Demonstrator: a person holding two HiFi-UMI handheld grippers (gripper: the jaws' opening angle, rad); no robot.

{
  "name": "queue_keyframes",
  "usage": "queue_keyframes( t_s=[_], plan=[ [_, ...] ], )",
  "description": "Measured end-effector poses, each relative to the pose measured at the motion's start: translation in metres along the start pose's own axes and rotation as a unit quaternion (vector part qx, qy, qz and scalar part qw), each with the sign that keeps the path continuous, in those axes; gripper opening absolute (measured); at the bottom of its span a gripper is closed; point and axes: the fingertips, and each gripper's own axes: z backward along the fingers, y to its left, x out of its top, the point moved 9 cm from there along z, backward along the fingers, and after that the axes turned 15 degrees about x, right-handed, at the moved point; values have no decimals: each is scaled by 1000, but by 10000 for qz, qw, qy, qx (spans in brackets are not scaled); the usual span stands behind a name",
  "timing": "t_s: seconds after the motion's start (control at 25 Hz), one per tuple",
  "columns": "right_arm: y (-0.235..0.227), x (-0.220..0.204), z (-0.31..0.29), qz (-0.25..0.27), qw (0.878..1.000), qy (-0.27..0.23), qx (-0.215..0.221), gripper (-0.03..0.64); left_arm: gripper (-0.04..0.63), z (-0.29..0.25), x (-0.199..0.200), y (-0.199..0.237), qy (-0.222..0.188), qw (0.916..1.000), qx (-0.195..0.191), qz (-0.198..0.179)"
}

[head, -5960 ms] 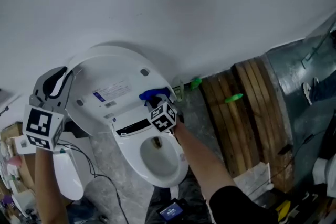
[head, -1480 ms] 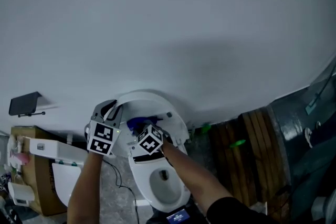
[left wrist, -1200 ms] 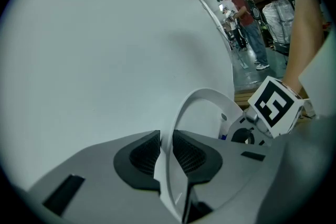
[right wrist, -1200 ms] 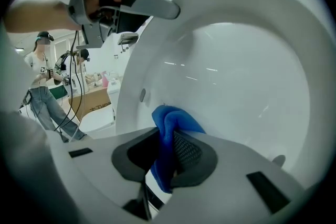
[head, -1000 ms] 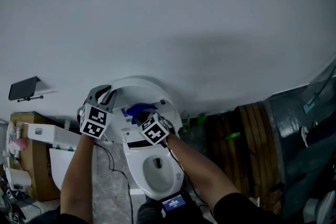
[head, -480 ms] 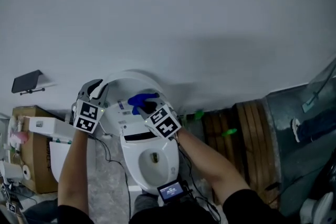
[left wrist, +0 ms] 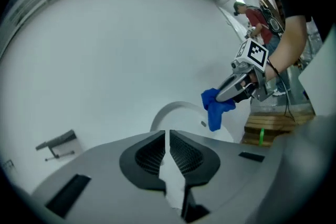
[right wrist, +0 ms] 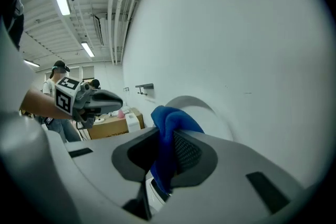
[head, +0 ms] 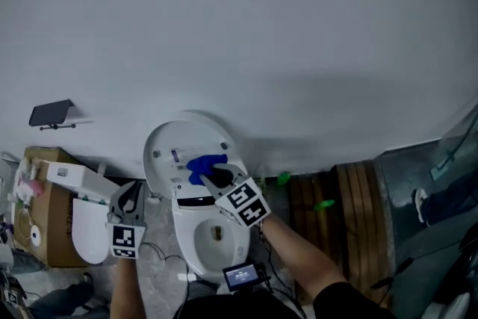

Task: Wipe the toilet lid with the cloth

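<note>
Toilet lid (head: 187,152) is up, leaning back on the white wall, inner face toward you. One lid, one bowl (head: 213,239) below it.

Writing: there's a label with a blue mark on the lid's inner face, print too small to read. Each claw carries a cube of black-and-white square markers, no text. A small lit screen (head: 240,276) sits below the bowl, unreadable.

Right claw (head: 218,177): your forearm comes in from lower right of the lid, running diagonally up, and the tip is at the lid's lower middle. Jaws are clamped on the cloth (head: 203,166). In the right gripper view the blue cloth (right wrist: 167,140) fills the gap and bunches over the top. It's one cloth, at the lid's inner face. Can't confirm that it actually touches.

Left claw (head: 128,198): below and left of the lid, well apart from it, pointing up, cube toward you. Your forearm rises from the bottom edge. The left gripper view looks across at the lid (left wrist: 181,118) and the right claw (left wrist: 239,86), with the cloth (left wrist: 214,108) hanging from it. The left jaws have just been closing. They're down to a thin slit with nothing between them.

Left of the lid: one cardboard box (head: 45,228). Right of it: two green bits (head: 282,178).
</note>
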Motion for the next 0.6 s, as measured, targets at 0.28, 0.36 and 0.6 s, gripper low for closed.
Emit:
queue_keyframes(
  t_s=[0.28, 0.36, 0.6],
  plan=[
    [48, -26, 39, 38, 9994, 103, -340, 67, 11, 76, -40, -40, 409, 9952, -489, 747],
    [65, -34, 46, 41, 9987, 168, -478, 68, 11, 91, -41, -45, 348, 9924, -706, 949],
    [137, -56, 61, 35, 9953, 294, -919, 68, 11, 149, -60, -39, 96, 9833, -1475, 1065]
  ],
)
